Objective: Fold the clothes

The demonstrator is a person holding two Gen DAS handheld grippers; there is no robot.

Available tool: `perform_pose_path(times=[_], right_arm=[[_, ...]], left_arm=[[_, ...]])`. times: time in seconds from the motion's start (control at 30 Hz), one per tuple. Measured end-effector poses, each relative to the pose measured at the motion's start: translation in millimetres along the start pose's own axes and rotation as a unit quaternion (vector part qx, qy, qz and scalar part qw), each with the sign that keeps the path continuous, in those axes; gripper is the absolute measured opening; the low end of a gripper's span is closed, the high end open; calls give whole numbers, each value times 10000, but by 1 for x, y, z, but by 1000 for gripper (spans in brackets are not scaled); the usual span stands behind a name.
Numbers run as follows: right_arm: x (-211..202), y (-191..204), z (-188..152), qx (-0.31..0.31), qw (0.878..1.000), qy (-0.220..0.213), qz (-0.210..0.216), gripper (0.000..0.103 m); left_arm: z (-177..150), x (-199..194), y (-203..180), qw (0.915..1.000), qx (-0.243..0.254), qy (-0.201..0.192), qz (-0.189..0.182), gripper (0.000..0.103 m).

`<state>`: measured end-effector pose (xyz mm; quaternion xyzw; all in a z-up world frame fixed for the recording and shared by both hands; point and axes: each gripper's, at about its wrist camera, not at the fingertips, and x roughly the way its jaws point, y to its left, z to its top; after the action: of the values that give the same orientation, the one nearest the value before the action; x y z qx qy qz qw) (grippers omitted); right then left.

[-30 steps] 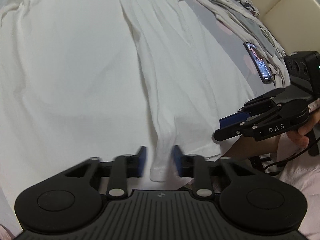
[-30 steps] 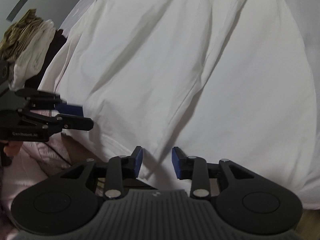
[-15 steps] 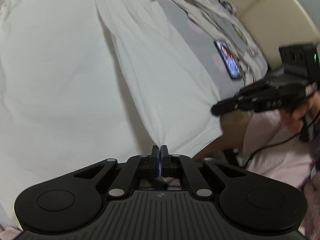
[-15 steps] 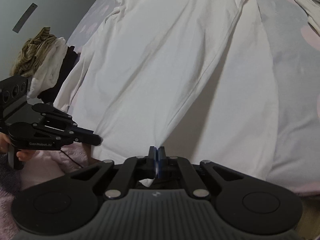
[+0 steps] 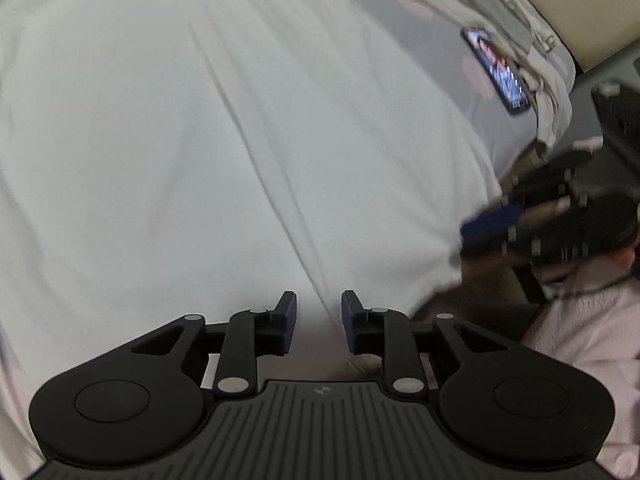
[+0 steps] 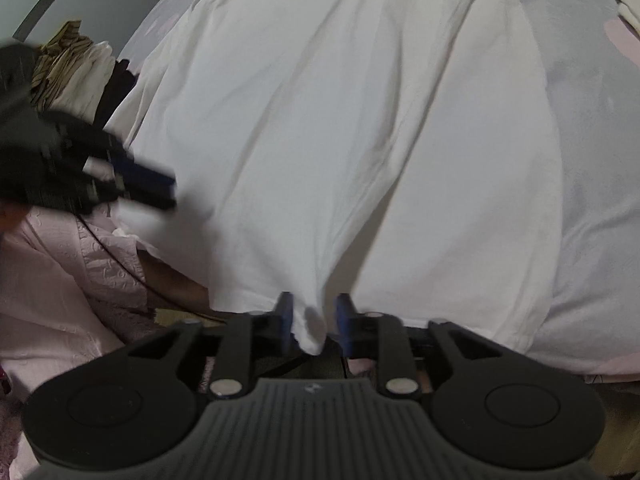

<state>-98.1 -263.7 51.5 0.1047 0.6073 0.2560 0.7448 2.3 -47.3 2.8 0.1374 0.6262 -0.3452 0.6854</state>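
Observation:
A white shirt (image 5: 224, 148) lies spread over the grey bed, with long creases running toward its near hem. My left gripper (image 5: 318, 312) stands open at that hem, a fold of cloth between its blue pads, loose. In the right wrist view the same white shirt (image 6: 360, 140) fills the middle. My right gripper (image 6: 312, 322) is open too, and a small hanging tip of the hem (image 6: 310, 334) droops between its fingers. Each view catches the other gripper blurred at its side: the right gripper (image 5: 496, 226), the left gripper (image 6: 148, 186).
A phone (image 5: 498, 70) with a lit screen lies on the grey sheet at the right, beside a heap of pale clothes (image 5: 500, 12). Another pile of clothes (image 6: 80, 68) sits at the bed's left edge. Pink fabric (image 6: 60, 280) covers the person's lap near the bed edge.
Both grippers were shut on the shirt's hem half a second ago and have since opened, letting the cloth go. Both views now sit lower and closer to the shirt.

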Motion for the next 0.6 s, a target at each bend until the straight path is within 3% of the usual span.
perform_pose_path(times=[0.17, 0.27, 0.43, 0.6], right_arm=[[5, -7, -4, -13, 9999, 32, -117, 29], [9, -8, -7, 50, 9999, 105, 20, 30], [16, -4, -7, 63, 9995, 215, 201, 34], [24, -6, -5, 93, 9993, 274, 225, 34]], left_arm=[[60, -11, 0, 9987, 226, -404, 230, 24], [92, -7, -4, 9974, 326, -562, 298, 25], [156, 11, -17, 9926, 653, -897, 490, 35], [220, 39, -26, 9875, 859, -1069, 772, 36]])
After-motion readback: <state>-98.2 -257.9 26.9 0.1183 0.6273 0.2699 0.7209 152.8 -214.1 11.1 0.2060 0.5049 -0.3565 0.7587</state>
